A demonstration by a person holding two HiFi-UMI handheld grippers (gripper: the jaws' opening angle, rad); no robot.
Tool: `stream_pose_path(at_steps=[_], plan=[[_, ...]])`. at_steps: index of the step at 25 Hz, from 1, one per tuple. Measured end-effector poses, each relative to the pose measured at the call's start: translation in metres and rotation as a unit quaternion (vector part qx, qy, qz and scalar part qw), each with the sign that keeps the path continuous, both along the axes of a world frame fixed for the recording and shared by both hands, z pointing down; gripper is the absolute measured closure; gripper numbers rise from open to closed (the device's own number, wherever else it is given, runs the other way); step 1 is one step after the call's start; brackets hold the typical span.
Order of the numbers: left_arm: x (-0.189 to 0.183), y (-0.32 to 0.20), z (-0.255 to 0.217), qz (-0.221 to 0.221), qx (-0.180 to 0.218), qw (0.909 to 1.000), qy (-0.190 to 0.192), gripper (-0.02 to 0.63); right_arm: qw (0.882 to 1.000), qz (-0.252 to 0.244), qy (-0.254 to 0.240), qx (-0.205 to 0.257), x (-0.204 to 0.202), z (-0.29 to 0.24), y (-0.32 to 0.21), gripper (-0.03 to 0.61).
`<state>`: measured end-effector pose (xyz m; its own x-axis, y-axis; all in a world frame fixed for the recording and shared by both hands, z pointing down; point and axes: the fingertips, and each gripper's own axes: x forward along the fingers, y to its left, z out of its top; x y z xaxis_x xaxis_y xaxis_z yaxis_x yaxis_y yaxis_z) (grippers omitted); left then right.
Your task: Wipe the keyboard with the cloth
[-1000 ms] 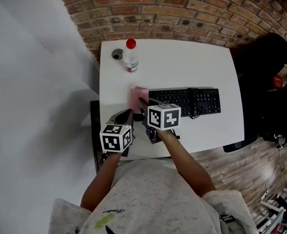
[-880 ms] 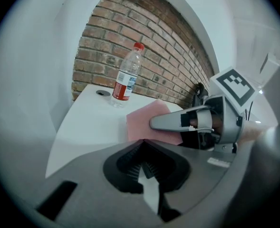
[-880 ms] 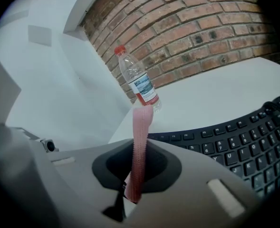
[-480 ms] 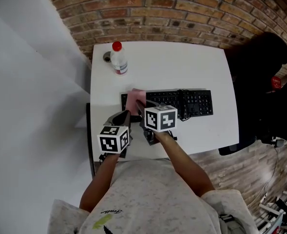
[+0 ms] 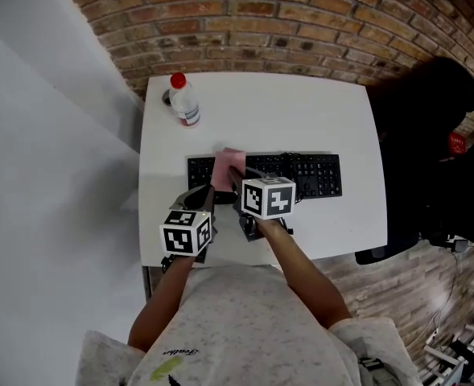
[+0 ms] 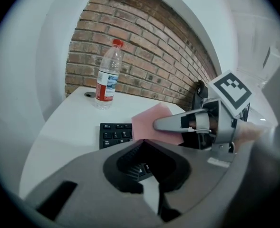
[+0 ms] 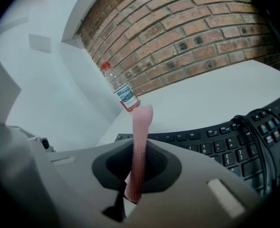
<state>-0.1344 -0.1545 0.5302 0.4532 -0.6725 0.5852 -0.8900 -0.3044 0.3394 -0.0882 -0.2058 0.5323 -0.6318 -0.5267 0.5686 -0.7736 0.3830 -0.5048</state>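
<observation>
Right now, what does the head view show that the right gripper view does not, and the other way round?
Head view only: the left gripper, the person's arms and the whole table. Right gripper view only: the pink cloth seen edge-on, pinched in the right gripper. Both: the bottle, the keyboard, the cloth, the brick wall.
</observation>
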Motion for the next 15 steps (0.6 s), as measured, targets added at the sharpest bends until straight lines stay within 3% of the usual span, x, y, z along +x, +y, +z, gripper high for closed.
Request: stream_pose_path(at_steps=[15], plan=[[0.048, -0.007, -0.005, 0.017, 0.008, 0.9998, -0.006, 0.618, 1.000, 0.018, 0.009, 0.004, 0.057, -0.002, -0.003, 0.554]])
